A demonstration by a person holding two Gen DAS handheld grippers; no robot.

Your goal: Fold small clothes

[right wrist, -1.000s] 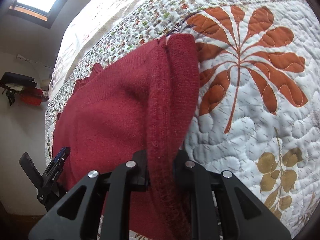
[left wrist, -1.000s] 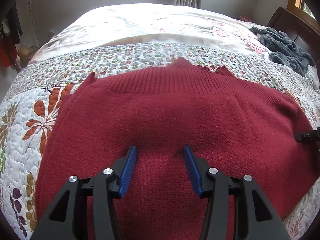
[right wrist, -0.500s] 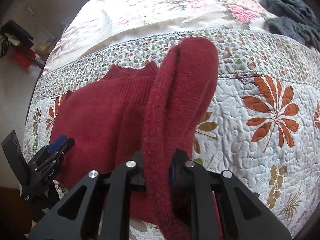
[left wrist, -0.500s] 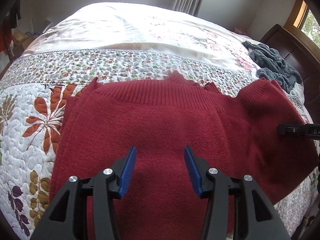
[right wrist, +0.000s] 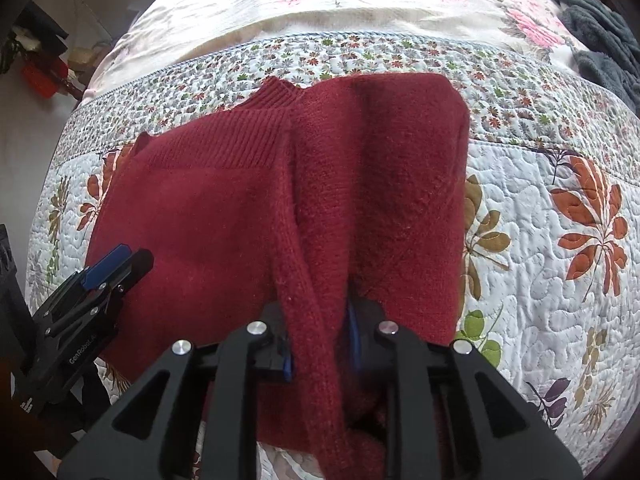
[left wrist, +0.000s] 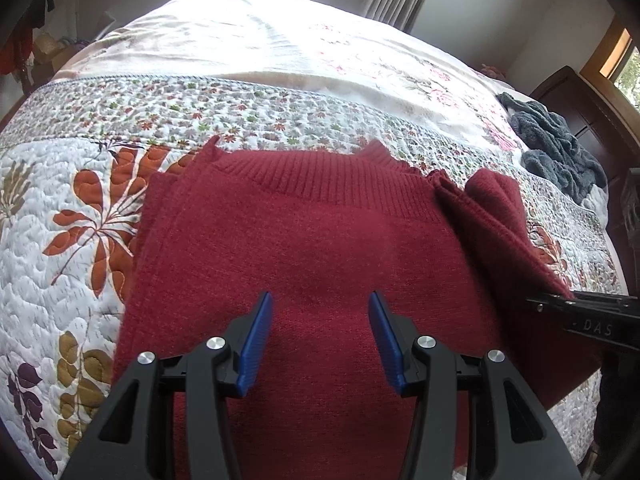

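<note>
A dark red knitted sweater (left wrist: 320, 240) lies on the quilted bed, ribbed hem toward the far side. My left gripper (left wrist: 320, 316) hovers open over its middle, blue pads apart, nothing between them. My right gripper (right wrist: 320, 344) is shut on the sweater's (right wrist: 200, 208) right edge, and a folded flap of red knit (right wrist: 380, 168) lifted from the right drapes over the body. In the left wrist view the right gripper (left wrist: 560, 300) shows at the right edge, holding the raised fold (left wrist: 496, 216). The left gripper (right wrist: 116, 264) appears at the lower left of the right wrist view.
The bed wears a white quilt (left wrist: 72, 216) with orange leaf prints and a floral band. A dark grey fluffy garment (left wrist: 556, 144) lies at the far right near a dark wooden headboard (left wrist: 580, 108). Red items (right wrist: 40, 76) sit beyond the bed on the left.
My right gripper has carried the sweater's right side up and leftward over the body, so the fold now lies across it. The left gripper stayed open over the middle.
</note>
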